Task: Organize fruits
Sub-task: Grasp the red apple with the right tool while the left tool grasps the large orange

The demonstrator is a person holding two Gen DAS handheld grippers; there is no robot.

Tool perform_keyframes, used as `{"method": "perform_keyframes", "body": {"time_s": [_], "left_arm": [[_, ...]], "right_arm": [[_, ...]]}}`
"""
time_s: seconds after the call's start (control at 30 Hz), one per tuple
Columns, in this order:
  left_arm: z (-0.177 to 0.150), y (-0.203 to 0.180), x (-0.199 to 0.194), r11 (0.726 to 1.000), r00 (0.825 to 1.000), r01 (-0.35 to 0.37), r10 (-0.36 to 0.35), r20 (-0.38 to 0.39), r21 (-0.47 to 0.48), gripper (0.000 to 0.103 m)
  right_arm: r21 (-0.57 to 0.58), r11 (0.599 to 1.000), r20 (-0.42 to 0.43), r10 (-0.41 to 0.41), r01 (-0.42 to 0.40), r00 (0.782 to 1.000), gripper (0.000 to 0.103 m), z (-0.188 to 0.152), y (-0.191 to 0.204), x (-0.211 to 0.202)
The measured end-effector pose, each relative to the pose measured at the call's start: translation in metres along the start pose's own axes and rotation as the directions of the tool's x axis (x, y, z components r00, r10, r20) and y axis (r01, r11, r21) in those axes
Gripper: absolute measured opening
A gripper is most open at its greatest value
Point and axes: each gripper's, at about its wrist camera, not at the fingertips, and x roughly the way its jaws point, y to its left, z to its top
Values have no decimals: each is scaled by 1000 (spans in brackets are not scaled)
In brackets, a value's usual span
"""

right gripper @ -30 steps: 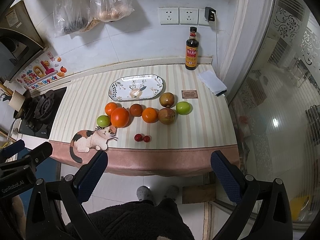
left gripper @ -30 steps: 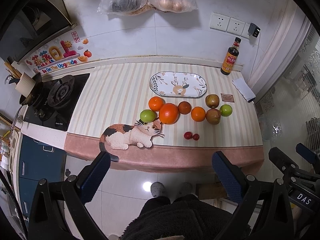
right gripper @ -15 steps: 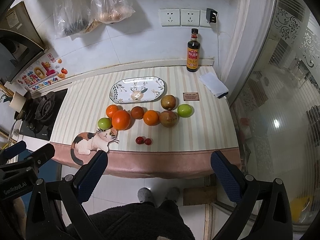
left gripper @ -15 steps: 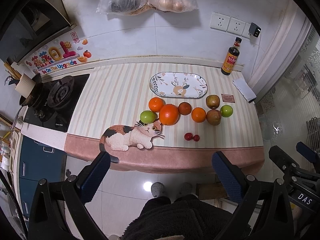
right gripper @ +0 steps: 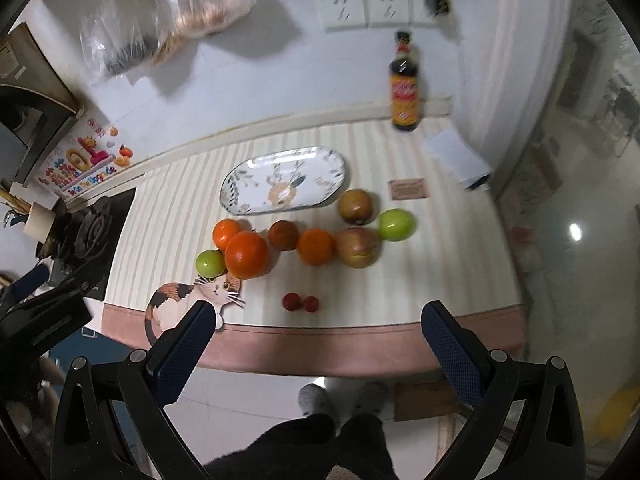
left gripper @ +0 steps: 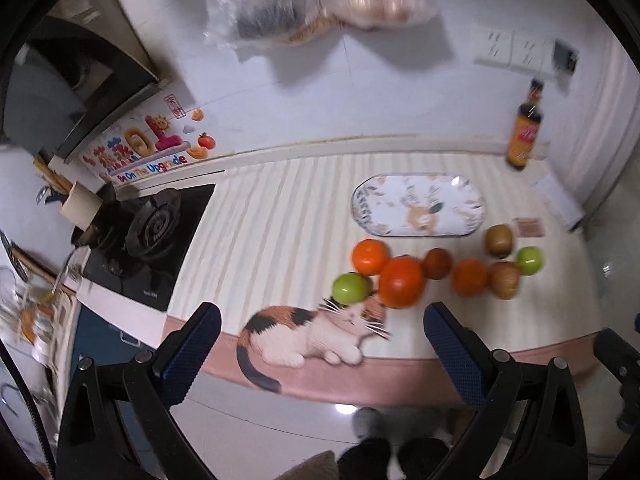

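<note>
Closing on the surface (right gripper: 400, 300), both hand-held grippers, left (left gripper: 322, 338) and right (right gripper: 318, 338), gape empty; fruit looms larger than before; plate (right gripper: 240, 184) bare, sorting unstarted.

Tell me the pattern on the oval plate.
White oval plate with leaf sprigs and an orange deer; clearest in the right wrist view.
</note>
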Motion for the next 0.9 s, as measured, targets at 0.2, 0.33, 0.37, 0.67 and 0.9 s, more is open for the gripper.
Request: {"method": "perform_keyframes", "body": {"time_s": [0.2, 0.33, 0.37, 0.67, 0.9], "left_arm": [[14, -2, 97, 999, 986, 5, 0, -169, 31, 103], [18, -19, 148, 994, 960, 82, -61, -272, 67, 103], [18, -25, 159, 991, 950, 112, -84, -301, 77, 103], [22, -88, 232, 933, 864, 296, -171, -473, 203, 102], [17, -135, 252, 890, 845, 325, -123, -520, 318, 102]], "right_arm": [[17, 1000, -87, 0, 1, 996, 103, 13, 2, 95], [49, 999, -141, -11, 19, 990, 103, 18, -6, 144], [66, 998, -158, -13, 23, 987, 103, 18, -9, 154], [290, 957, -269, 60, 21, 961, 97, 16, -62, 215], [406, 914, -296, 145, -13, 944, 97, 27, -92, 255]]}}
